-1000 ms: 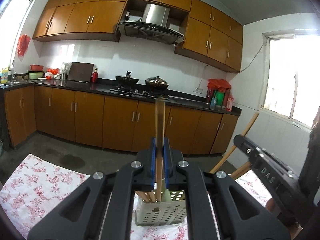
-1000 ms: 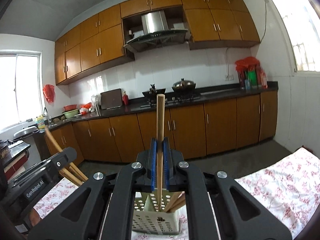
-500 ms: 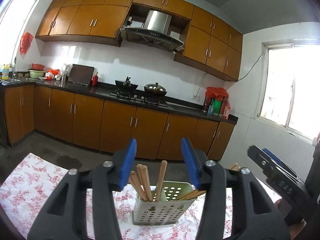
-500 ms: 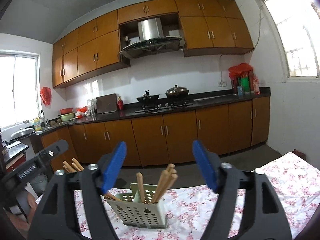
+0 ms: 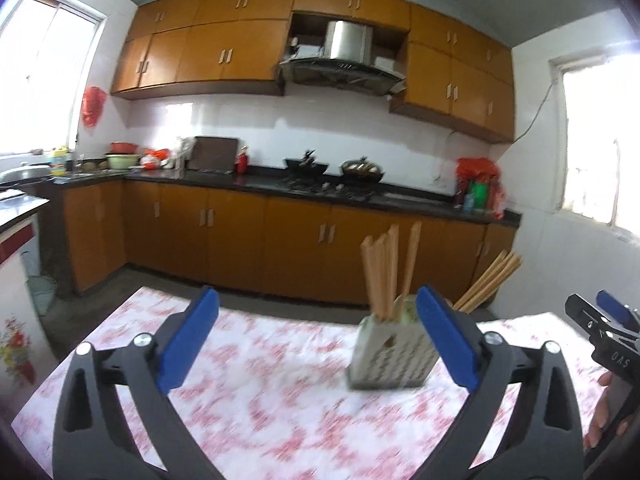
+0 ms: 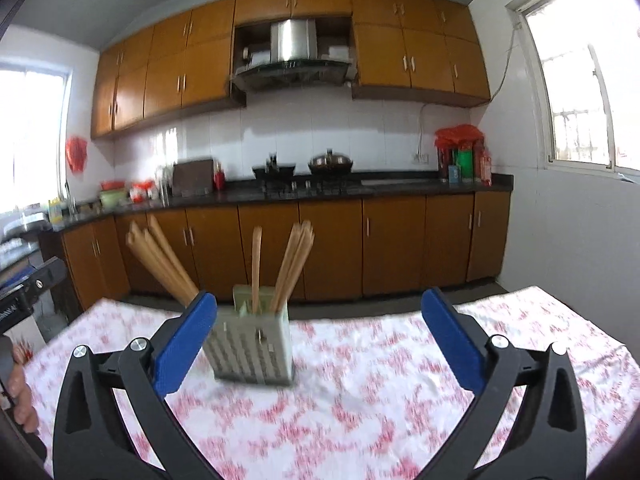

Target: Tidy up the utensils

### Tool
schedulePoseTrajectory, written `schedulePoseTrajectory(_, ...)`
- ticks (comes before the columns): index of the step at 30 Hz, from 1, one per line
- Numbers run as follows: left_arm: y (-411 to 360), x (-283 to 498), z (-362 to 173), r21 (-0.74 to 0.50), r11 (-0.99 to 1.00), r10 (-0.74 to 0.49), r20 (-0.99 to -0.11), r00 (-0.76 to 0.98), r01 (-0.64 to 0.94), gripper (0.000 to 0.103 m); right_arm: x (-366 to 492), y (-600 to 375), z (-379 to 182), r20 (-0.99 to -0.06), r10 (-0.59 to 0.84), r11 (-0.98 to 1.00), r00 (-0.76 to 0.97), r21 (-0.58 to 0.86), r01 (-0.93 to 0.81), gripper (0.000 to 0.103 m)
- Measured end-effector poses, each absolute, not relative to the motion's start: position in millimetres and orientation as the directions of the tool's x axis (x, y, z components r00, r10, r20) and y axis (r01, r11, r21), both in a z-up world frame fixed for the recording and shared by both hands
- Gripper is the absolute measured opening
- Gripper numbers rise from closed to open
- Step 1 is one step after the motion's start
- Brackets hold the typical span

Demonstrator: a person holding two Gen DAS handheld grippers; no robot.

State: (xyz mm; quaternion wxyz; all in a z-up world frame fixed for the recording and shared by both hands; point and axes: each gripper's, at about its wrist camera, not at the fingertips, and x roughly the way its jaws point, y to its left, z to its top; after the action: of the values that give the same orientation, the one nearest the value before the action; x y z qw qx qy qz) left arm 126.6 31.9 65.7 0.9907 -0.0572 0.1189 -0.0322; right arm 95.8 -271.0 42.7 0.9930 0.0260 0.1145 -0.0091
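Note:
A pale perforated utensil holder (image 5: pixel 390 354) stands on the floral tablecloth (image 5: pixel 260 392), with several wooden chopsticks (image 5: pixel 384 272) upright and leaning in it. It also shows in the right wrist view (image 6: pixel 252 344), with chopsticks (image 6: pixel 292 264) fanned out. My left gripper (image 5: pixel 318 344) is open and empty, a little before and left of the holder. My right gripper (image 6: pixel 320 344) is open and empty, before and right of the holder. The right gripper's tip (image 5: pixel 600 328) shows at the left view's right edge.
The table (image 6: pixel 360 420) with the floral cloth fills the foreground. Behind it run wooden base cabinets (image 5: pixel 240 236), a dark counter with a stove and pots (image 5: pixel 336 170), and windows on both side walls.
Both grippers let go of their chopsticks into the holder, opened wide, and pulled back from it. The views are blurred from motion.

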Motion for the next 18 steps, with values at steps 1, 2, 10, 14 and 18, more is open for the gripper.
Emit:
schedulePoseTrajectory(1,33,123,58,-0.107,0.994,-0.058,-0.252,0.966,0.031,0.099,94,-267,38,-0.243,-0.014,0.999,0.970,0.036,0.024,0.101)
schedulePoseTrajectory(2,33,120,53,-0.096,0.995,-0.044,-0.261,0.964,0.019,0.099,95,-262,34,-0.260,-0.018,0.999,0.965,0.021,0.024,0.101)
schedulePoseTrajectory(10,31,103,26,-0.047,0.999,0.010,-0.309,0.951,-0.026,0.099,87,-244,0,-0.370,-0.010,1.000,0.929,0.004,0.012,0.101)
schedulePoseTrajectory(14,25,96,20,-0.018,1.000,0.009,-0.311,0.950,-0.016,0.099,78,-239,-7,-0.373,-0.036,0.999,0.927,-0.007,0.036,0.101)
schedulePoseTrajectory(18,18,93,17,0.008,1.000,-0.002,-0.329,0.944,0.005,0.099,75,-242,-15,-0.407,-0.027,0.998,0.913,0.039,0.046,0.101)
